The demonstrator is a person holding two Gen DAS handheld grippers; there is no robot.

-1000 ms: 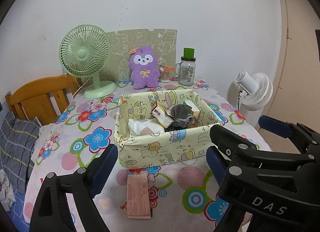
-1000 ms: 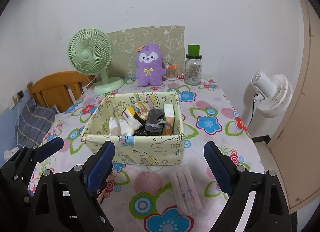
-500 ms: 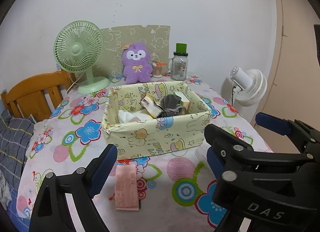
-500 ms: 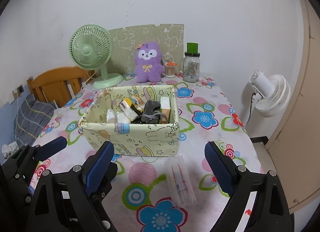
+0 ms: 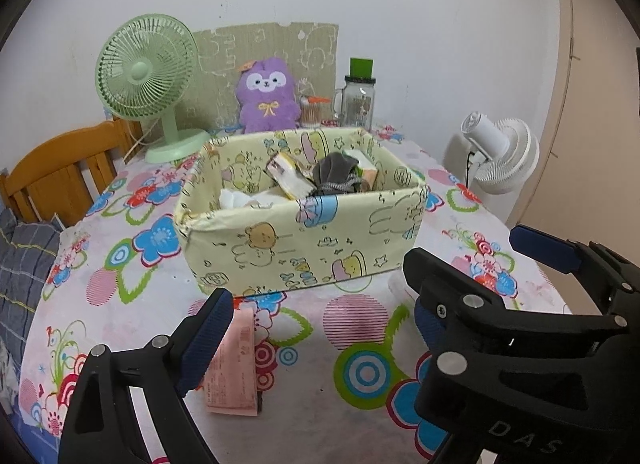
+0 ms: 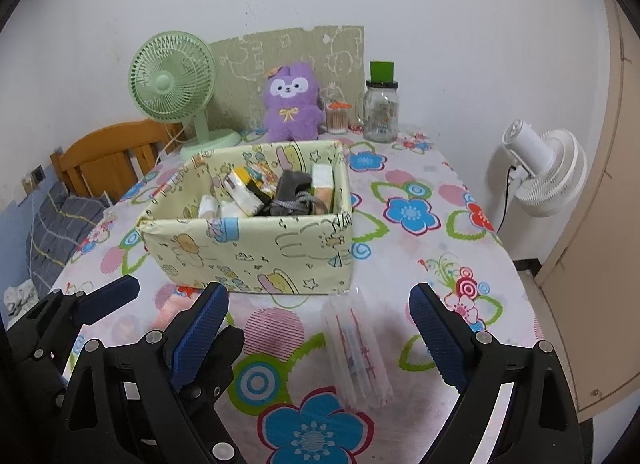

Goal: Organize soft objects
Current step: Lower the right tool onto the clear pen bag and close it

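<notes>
So both grippers are spread wide with nothing in them. My right gripper has the clear packet lying on the tablecloth right between its jaws, slightly toward the right one, long axis running away from me toward the fabric bin. The left gripper has the pink packet just beside its left jaw, also lengthwise. Right hand looks better lined up, I'd say. Bin sits dead ahead, already stuffed, so its near wall is the obstacle. Purple plush stands well beyond.

Home bedroom corner: floral-clothed table, plush toy, desk fan.
</notes>
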